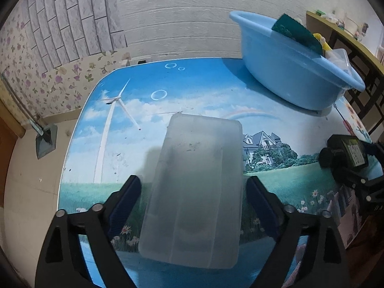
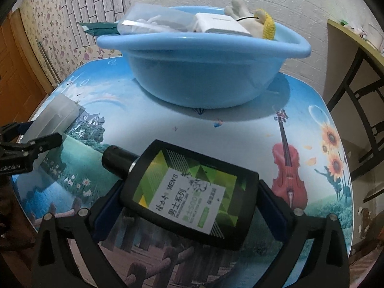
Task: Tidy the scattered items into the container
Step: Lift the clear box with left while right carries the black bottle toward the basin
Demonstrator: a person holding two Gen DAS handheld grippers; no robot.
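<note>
The left gripper [image 1: 194,206] and right gripper [image 2: 189,206] straddle a frosted box [image 1: 194,187] and a black bottle [image 2: 189,192] on the surface, jaws apart. Next: squeeze, then lift toward the basin [image 2: 204,67] ahead.

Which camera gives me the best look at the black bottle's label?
The right wrist view: the black bottle lies between the right gripper's fingers, label up. The left wrist view shows only its small end-on shape at the right edge.

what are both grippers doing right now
left gripper: open, jaws around the translucent box, not pressing it
right gripper: open, jaws around the black bottle, not gripping
</note>
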